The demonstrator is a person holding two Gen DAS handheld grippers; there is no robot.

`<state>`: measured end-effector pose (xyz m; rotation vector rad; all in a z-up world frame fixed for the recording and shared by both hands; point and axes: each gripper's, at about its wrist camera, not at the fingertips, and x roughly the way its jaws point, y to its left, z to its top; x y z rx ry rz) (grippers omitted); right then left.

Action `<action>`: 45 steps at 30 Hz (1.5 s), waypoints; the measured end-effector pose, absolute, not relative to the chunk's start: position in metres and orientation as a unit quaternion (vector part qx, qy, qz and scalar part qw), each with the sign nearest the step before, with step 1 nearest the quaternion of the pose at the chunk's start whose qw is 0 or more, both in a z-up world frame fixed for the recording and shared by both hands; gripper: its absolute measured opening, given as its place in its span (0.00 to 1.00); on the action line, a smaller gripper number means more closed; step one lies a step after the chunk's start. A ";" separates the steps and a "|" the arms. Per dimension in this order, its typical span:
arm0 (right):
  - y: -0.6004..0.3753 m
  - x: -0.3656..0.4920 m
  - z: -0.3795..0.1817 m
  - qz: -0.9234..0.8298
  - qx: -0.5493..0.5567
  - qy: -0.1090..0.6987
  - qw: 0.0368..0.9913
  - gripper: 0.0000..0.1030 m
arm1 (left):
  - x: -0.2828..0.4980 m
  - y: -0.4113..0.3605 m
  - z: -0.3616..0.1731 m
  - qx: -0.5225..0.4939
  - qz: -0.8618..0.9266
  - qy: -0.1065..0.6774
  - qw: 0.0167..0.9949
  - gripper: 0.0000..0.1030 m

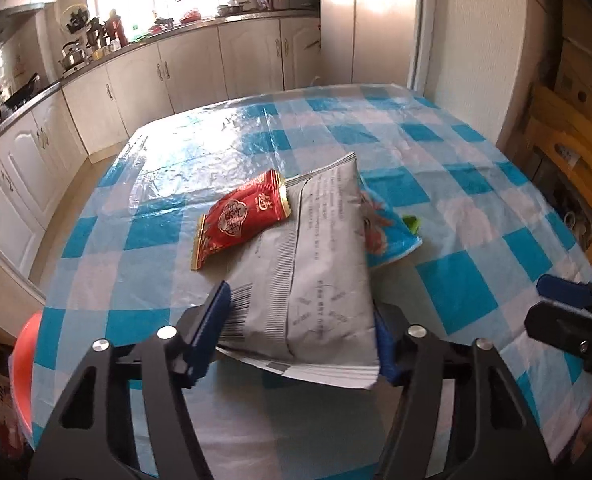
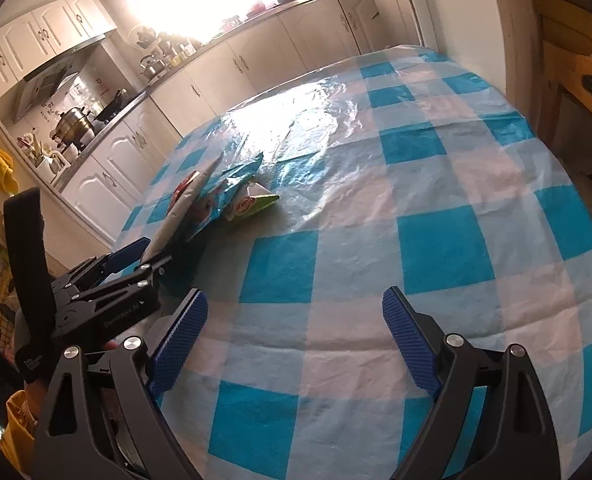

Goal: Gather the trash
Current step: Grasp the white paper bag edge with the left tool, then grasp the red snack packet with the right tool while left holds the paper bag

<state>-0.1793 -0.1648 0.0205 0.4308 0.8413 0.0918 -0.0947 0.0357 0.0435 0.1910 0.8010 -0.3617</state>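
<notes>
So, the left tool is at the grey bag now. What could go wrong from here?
1. The red wrapper lies partly on the grey bag; lifting the bag may tip it off, perhaps off the table.
2. The left tool holds only the bag's near end, so the bag may sag or slip.
3. The blue wrapper underneath could be dragged along.

Left tongs (image 1: 299,332), right tongs (image 2: 296,344), black angular arms, 4 silver screws each, ribbed blue pads
</notes>
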 end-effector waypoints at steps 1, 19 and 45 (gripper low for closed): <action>-0.164 -0.176 0.022 0.044 0.204 0.404 0.891 0.86 | -0.094 0.037 0.044 0.087 -0.175 0.386 0.901 0.57; -0.123 -0.119 0.029 0.112 0.172 0.406 0.891 0.81 | -0.096 0.083 0.081 -0.010 -0.180 0.358 0.916 0.08; -0.040 -0.046 0.038 0.193 0.100 0.414 0.884 0.86 | -0.111 0.182 0.114 -0.105 -0.127 0.324 0.932 0.08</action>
